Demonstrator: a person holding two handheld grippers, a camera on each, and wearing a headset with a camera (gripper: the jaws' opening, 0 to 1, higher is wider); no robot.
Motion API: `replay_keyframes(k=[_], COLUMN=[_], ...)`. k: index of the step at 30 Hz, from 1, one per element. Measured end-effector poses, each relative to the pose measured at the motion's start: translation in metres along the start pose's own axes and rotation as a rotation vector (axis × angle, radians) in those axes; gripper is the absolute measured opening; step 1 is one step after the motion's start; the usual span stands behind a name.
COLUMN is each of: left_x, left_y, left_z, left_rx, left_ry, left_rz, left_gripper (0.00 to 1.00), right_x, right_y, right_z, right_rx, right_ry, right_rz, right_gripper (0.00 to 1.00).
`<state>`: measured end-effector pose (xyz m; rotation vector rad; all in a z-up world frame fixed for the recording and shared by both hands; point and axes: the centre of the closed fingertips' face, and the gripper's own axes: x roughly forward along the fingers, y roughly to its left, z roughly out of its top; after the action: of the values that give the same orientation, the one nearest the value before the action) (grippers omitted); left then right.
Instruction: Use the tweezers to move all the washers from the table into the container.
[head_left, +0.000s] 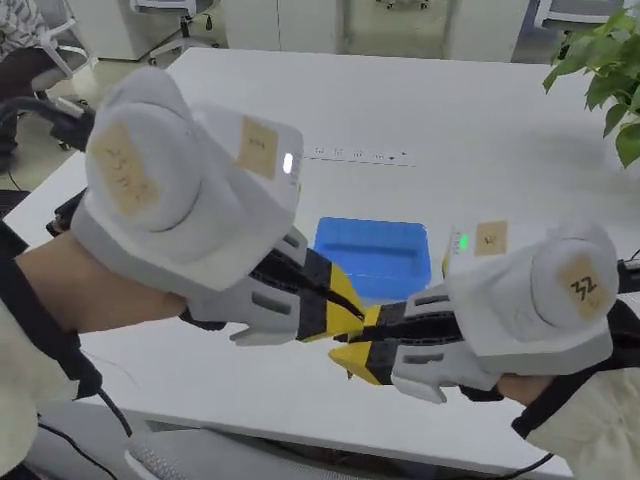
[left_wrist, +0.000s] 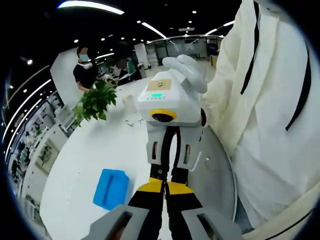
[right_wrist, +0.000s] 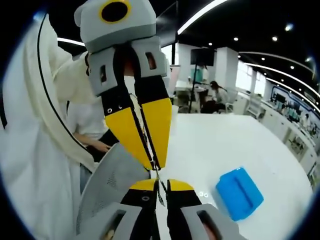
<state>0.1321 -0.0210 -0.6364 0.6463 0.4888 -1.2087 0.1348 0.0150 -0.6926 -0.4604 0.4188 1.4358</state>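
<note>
My two grippers meet tip to tip above the white table (head_left: 480, 130), in front of the blue container (head_left: 375, 255). The left gripper (head_left: 345, 315) comes in from the left and the right gripper (head_left: 362, 350) from the right. In the right gripper view a thin metal tweezers (right_wrist: 159, 194) runs from between the left gripper's yellow jaws (right_wrist: 150, 165) down into my right gripper (right_wrist: 161, 187). Both pairs of jaws are closed on it. Two or three small shiny washers (right_wrist: 202, 193) lie on the table beside the blue container (right_wrist: 240, 194). The container (left_wrist: 111, 189) is empty as far as I can see.
A leafy plant (head_left: 605, 70) stands at the table's right edge and appears as the plant (left_wrist: 95, 102) in the left gripper view. An office chair (head_left: 45, 50) and a seated person are at the far left. Small printed marks (head_left: 360, 155) cross the table's middle.
</note>
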Motion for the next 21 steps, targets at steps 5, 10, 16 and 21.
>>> replay_keyframes(k=[5, 10, 16, 21], left_x=[-0.006, -0.011, -0.027, -0.02], left_y=[0.017, 0.038, 0.052, 0.047], left_z=[-0.005, -0.015, -0.045, -0.095], left_rx=[-0.065, -0.186, -0.391, -0.526], left_ry=[-0.071, -0.186, -0.293, -0.228], left_rz=[0.144, 0.324, 0.558, 0.662], left_gripper=[0.0, 0.07, 0.29, 0.46], right_x=[0.004, 0.012, 0.019, 0.029], right_y=[-0.01, -0.028, -0.05, -0.075], right_z=[0.005, 0.004, -0.002, -0.009], right_rx=[0.066, 0.092, 0.103, 0.166], right_ry=[-0.01, -0.054, -0.086, -0.143], right_rz=[-0.038, -0.091, -0.126, -0.144], right_gripper=[0.01, 0.01, 0.01, 0.01])
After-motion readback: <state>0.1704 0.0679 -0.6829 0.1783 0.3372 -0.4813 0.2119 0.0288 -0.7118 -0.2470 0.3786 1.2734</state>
